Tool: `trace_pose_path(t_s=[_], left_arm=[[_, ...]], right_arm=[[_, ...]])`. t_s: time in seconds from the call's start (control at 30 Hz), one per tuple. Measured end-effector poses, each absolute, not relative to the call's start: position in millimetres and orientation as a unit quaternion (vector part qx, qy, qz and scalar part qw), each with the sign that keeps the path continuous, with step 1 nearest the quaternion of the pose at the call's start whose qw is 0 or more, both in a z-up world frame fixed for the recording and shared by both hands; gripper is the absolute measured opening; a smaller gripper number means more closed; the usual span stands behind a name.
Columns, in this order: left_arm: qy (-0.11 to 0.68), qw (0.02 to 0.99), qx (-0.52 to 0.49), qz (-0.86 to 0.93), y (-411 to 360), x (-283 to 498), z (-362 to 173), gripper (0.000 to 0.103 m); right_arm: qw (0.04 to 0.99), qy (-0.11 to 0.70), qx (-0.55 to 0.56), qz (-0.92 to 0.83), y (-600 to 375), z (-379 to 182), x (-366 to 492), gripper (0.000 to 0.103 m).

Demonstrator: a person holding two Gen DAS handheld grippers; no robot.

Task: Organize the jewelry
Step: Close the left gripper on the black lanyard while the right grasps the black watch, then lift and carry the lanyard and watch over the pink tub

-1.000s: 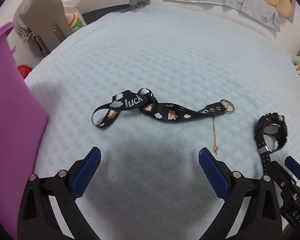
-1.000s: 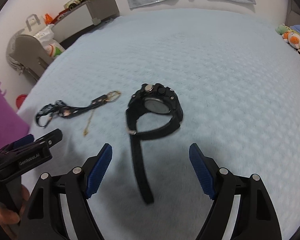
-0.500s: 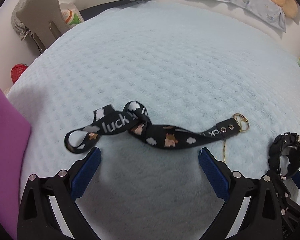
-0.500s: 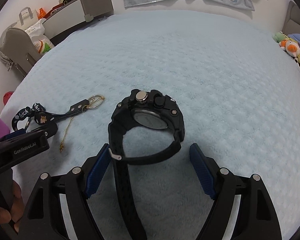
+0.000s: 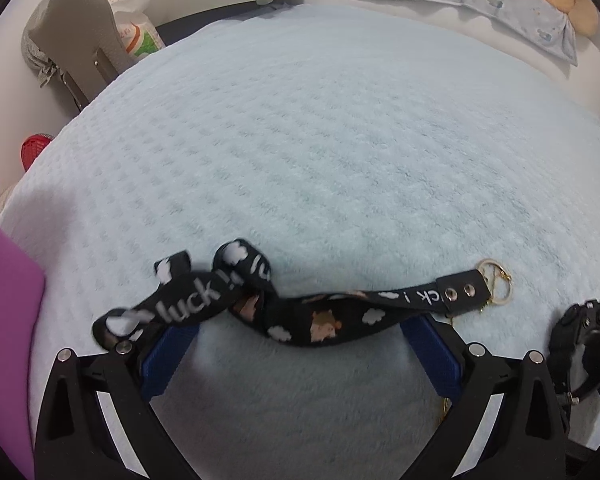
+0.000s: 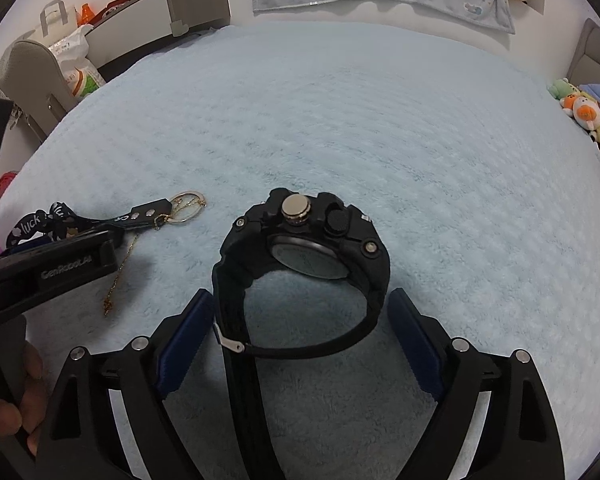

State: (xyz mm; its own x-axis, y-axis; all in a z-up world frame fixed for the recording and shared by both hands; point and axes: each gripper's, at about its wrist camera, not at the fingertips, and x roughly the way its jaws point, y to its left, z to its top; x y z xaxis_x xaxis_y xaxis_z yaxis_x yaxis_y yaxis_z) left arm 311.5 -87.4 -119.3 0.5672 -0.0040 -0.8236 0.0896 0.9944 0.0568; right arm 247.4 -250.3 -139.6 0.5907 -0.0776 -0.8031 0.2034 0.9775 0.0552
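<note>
Jewelry is lying on a pale blue blanket (image 6: pixel 380 120): a black strap (image 5: pixel 300 320) reading "luck!" is draping over the spread left tongs (image 5: pixel 300 340), hiding their tips. A black watch (image 6: pixel 304 256) is sitting between the right tongs (image 6: pixel 300 320), whose jaws have just been widening, untouched. "GenRobot.AI" is marking the left tool.

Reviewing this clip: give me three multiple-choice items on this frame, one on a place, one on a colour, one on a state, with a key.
1. Where does the black watch lie?
A. on the pale blue blanket
B. in a box
C. on a wrist

2. What colour is the key ring on the lanyard?
A. red
B. gold
C. blue

3. How does the right gripper stand?
A. shut on the watch
B. shut, empty
C. open, astride the watch

Key: A, blanket shows all around it; B, the ring glints gold; C, gaps show between both pads and the watch, and the jaws have just been opening.
</note>
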Motion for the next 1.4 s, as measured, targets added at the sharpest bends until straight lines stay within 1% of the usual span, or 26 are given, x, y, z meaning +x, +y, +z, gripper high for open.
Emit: trace_pose_path(t_s=[0.2,0.23,0.3,0.33,0.37,0.4,0.43,0.47,0.5,0.57,0.63,0.83,1.13,1.4], left_arm=[[0.467,0.883,0.033,-0.023,-91,322,-116,0.097],[0.466,0.884,0.033,-0.025,-92,322,-115,0.094],[0.460,0.887,0.040,-0.032,-97,320,-113,0.083],[0.457,0.888,0.044,-0.039,-100,319,-112,0.072],[0.453,0.889,0.051,-0.049,-104,319,-110,0.059],[0.452,0.889,0.054,-0.055,-107,318,-109,0.054],[0.449,0.889,0.060,-0.061,-111,315,-108,0.041],[0.449,0.889,0.062,-0.063,-115,314,-107,0.024],[0.448,0.889,0.067,-0.063,-117,313,-105,0.022],[0.450,0.889,0.057,-0.068,-117,311,-103,0.012],[0.452,0.888,0.043,-0.074,-114,310,-101,0.005],[0.448,0.890,0.025,-0.085,-108,291,-89,0.005],[0.422,0.899,0.007,-0.117,-90,239,-55,0.005],[0.406,0.903,0.000,-0.139,-74,192,-20,0.005]], right_arm=[[0.888,0.448,0.062,-0.082,-247,-140,251,0.084],[0.888,0.448,0.063,-0.081,-247,-139,252,0.084],[0.889,0.445,0.065,-0.080,-245,-138,255,0.077],[0.890,0.443,0.066,-0.080,-246,-137,252,0.071],[0.891,0.441,0.066,-0.082,-246,-136,248,0.067],[0.891,0.441,0.067,-0.081,-248,-136,248,0.066],[0.891,0.441,0.071,-0.079,-250,-136,248,0.066],[0.891,0.441,0.072,-0.077,-251,-136,247,0.066],[0.892,0.441,0.073,-0.074,-251,-135,247,0.066],[0.892,0.439,0.082,-0.069,-254,-134,245,0.065],[0.893,0.436,0.092,-0.065,-259,-133,238,0.065],[0.898,0.421,0.118,-0.050,-264,-129,216,0.065],[0.902,0.410,0.132,-0.043,-271,-118,173,0.065],[0.915,0.383,0.124,-0.031,-258,-80,137,0.065]])
